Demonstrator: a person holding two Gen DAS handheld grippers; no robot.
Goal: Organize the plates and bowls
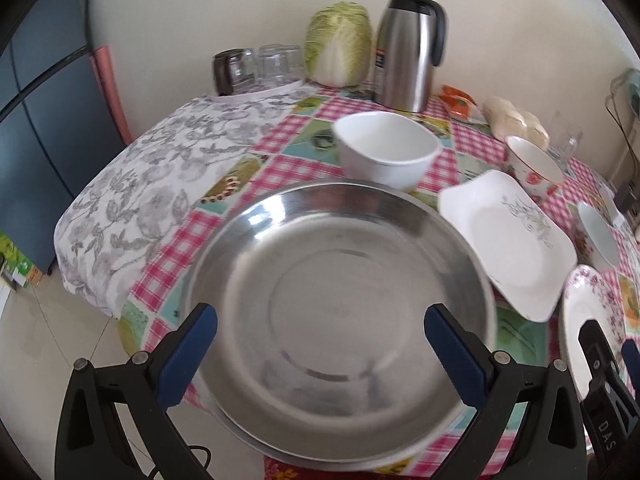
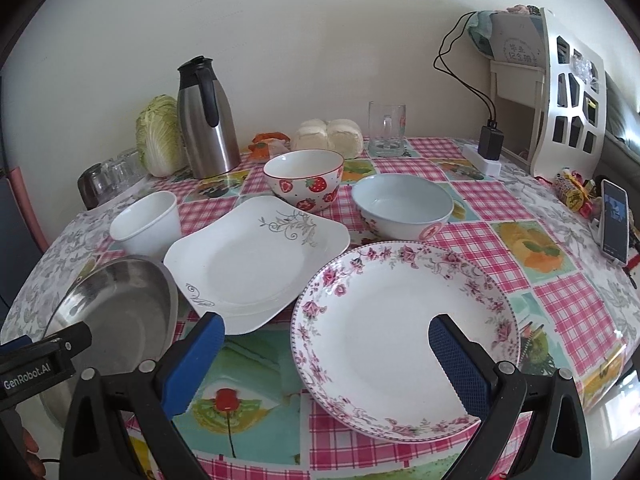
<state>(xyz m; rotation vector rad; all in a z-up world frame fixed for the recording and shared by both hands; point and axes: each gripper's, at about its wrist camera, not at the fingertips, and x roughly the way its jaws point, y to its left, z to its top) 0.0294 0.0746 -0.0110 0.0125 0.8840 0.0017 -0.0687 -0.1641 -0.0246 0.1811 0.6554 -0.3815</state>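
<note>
Right wrist view shows six dishes on the checked tablecloth [image 2: 516, 240]: three plates and three bowls. The plates are one steel plate [image 2: 116, 320] at the near left edge, one square white plate [image 2: 256, 268] just beside it, and one round floral plate [image 2: 404, 336] in front. The bowls are one plain white bowl [image 2: 146, 224], one strawberry bowl [image 2: 304, 178] and one pale blue bowl [image 2: 404, 206], all behind the plates. The right gripper [image 2: 326, 364] hangs over the floral plate with its two blue fingers spread wide, gripping nothing. In the left wrist view, the left gripper [image 1: 320, 354] is likewise released, its fingers either side of the steel plate [image 1: 340, 320]; whether they touch it I cannot tell. At the back stand one steel thermos [image 2: 206, 120], one cabbage [image 2: 160, 136] and one glass mug [image 2: 386, 130].
</note>
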